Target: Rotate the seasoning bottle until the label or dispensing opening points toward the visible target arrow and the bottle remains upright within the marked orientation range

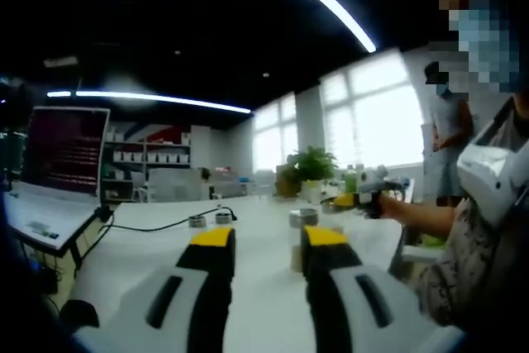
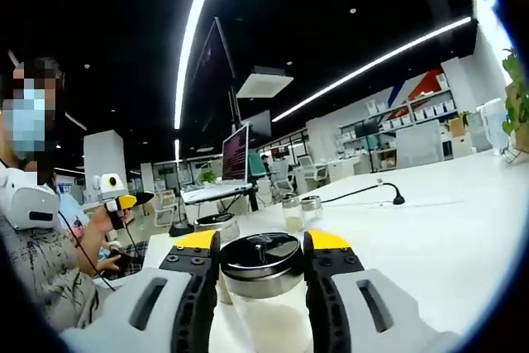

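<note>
Item: seasoning bottle (image 2: 263, 287), glass, metal-capped, rigid, slick, light. My right gripper (image 2: 263, 255) clamps its neck. Left gripper (image 1: 266, 247) apart, twelve o'clock.

The jar (image 2: 263, 287) is cut off at its base by the picture's edge; its label is not visible. Beyond it, two small jars (image 2: 300, 212) are blurred.

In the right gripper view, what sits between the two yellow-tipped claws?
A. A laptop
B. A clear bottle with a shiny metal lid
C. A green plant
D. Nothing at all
B: a clear bottle with a shiny metal lid stands between the jaws of the right claw, which sit close against its sides.
</note>
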The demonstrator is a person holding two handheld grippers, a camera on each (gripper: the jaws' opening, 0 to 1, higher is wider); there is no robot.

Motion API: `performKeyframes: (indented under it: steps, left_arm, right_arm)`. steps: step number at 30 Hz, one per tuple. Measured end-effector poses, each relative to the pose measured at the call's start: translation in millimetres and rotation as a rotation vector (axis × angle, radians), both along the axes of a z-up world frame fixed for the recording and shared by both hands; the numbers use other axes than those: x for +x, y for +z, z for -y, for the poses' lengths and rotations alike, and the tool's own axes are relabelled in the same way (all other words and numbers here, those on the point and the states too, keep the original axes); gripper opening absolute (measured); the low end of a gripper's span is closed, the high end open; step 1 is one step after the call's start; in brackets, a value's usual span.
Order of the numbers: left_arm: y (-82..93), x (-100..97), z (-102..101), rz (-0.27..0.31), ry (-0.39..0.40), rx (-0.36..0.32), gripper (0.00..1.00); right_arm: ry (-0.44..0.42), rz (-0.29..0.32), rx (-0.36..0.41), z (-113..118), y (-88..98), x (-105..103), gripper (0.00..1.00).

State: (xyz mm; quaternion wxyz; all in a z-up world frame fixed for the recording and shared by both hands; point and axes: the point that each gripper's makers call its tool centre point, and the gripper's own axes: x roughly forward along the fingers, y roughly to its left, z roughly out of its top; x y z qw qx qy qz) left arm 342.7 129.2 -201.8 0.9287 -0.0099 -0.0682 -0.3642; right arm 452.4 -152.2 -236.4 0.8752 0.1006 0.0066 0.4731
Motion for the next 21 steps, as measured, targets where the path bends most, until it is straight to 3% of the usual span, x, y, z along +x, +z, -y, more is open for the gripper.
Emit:
performKeyframes:
  steps: [9,16,21]
  left_arm:
    - [0.1,-1.0,2,-0.001,-0.01,0.005,0.33]
    - [0.6,1.5,-1,-0.01,-0.014,-0.008,0.33]
    - [1.4,-0.5,-1,-0.008,-0.021,-0.006,0.33]
  right_arm:
    - [0.161,-0.018,-0.024,-6,-0.7,-3,0.4]
    - [0.225,-0.027,-0.006,-8,-1.8,-7,0.4]
    - [0.249,0.006,0.011,-9,-0.6,-11,0.43]
